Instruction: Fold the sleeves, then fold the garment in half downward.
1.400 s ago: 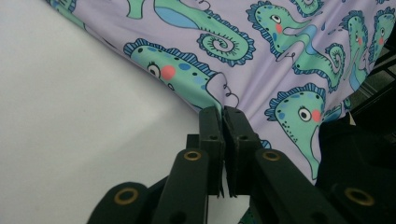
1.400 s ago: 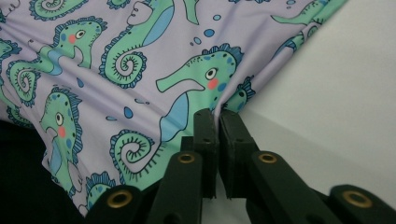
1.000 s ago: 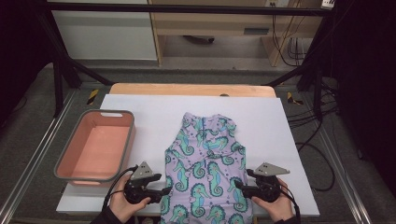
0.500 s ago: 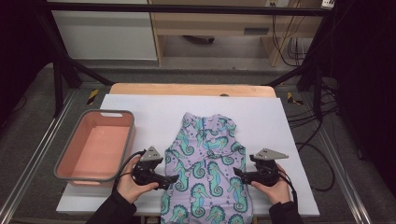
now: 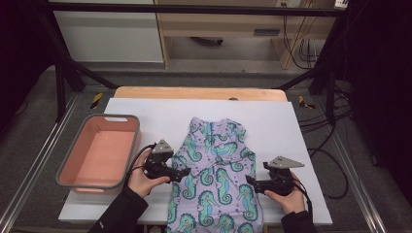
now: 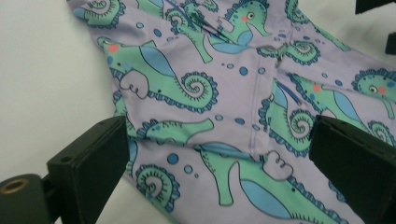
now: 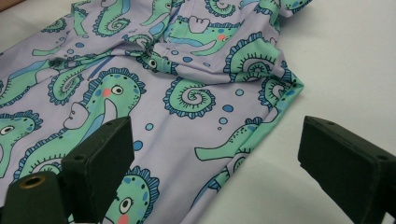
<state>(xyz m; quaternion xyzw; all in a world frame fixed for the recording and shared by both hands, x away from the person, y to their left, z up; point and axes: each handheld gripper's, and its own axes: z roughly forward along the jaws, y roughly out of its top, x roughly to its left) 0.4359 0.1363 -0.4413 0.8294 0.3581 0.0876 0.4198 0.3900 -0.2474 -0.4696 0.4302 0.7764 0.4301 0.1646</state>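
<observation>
Both tongs are standing wide with nothing pinched. Left tongs have just been opening over the left edge of the seahorse-print garment, while right tongs are gaping at its right edge. That garment is lying flat on the white worktop, beside a pink bin.

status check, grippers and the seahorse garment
Left gripper and right gripper: jaws just opened, nothing held. Seahorse garment flat on white sheet. Pink bin clear left.
</observation>
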